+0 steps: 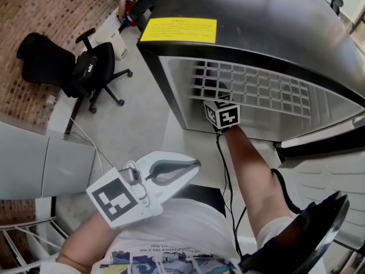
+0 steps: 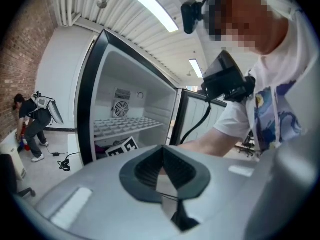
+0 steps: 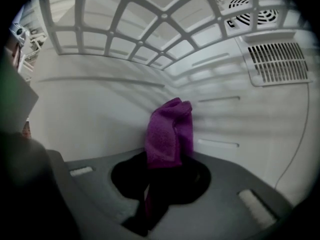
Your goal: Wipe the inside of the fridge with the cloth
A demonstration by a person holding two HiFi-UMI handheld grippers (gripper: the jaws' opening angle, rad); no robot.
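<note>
The black fridge [image 1: 245, 21] stands open, its white wire shelf [image 1: 256, 87] showing in the head view. My right gripper [image 3: 167, 149] is inside the fridge under that shelf [image 3: 150, 29], shut on a purple cloth [image 3: 170, 131] that stands up against the white inner wall [image 3: 100, 114]. In the head view only its marker cube [image 1: 223, 113] and the forearm show. My left gripper [image 1: 191, 165] hangs outside, in front of the fridge near the person's body, jaws closed on nothing. The left gripper view shows the open fridge [image 2: 125, 109] from outside.
A black office chair [image 1: 94, 67] stands on the floor at left by a brick wall. Cables [image 1: 228, 181] run from the right arm. A person [image 2: 30, 121] crouches far off at left. Fan vents [image 3: 275, 59] sit on the fridge's back wall.
</note>
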